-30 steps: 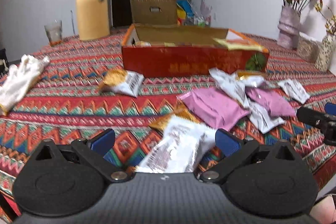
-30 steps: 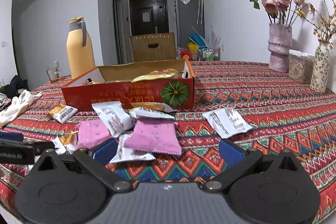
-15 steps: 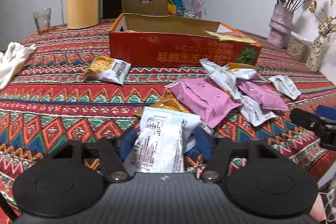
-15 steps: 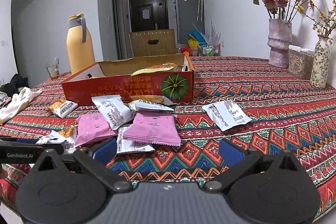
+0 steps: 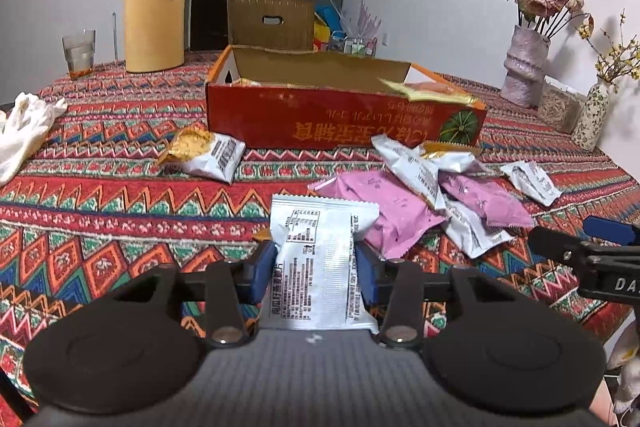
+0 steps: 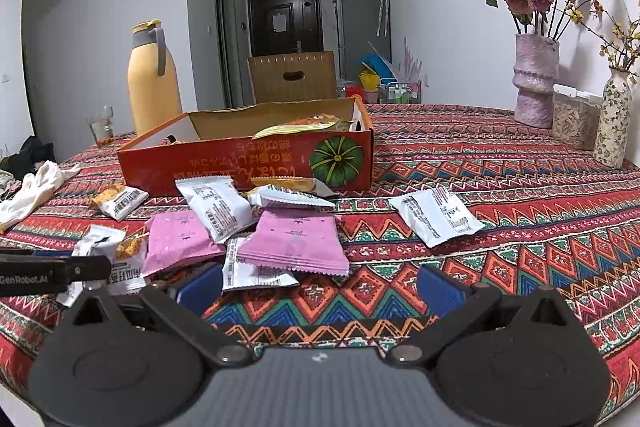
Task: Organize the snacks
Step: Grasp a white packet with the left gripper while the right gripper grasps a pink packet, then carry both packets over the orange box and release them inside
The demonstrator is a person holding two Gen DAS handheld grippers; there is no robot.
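My left gripper (image 5: 315, 273) has its jaws closing, and both blue pads press the sides of a white snack packet (image 5: 320, 227) that stands up between them, just above the patterned tablecloth. Beyond it lies a heap of pink packets (image 5: 384, 207) and white packets (image 5: 416, 167), and an orange-and-white packet (image 5: 204, 155) lies alone to the left. The open red cardboard box (image 5: 320, 119) behind them holds a few snacks. My right gripper (image 6: 320, 289) is open low over the cloth, nothing between its fingers; the heap (image 6: 296, 239) sits just ahead of its left finger. A single white packet (image 6: 436, 215) lies to the right.
A yellow thermos jug (image 5: 154, 7) and a glass (image 5: 79, 53) stand at the back left. A white cloth (image 5: 28, 131) lies at the left edge. Two flower vases (image 6: 536, 83) (image 6: 612, 119) and a clear container (image 6: 574, 119) line the right side.
The left jaws went from wide open around the white packet to pressed against its sides, and the packet now stands upright. The right gripper has kept still.
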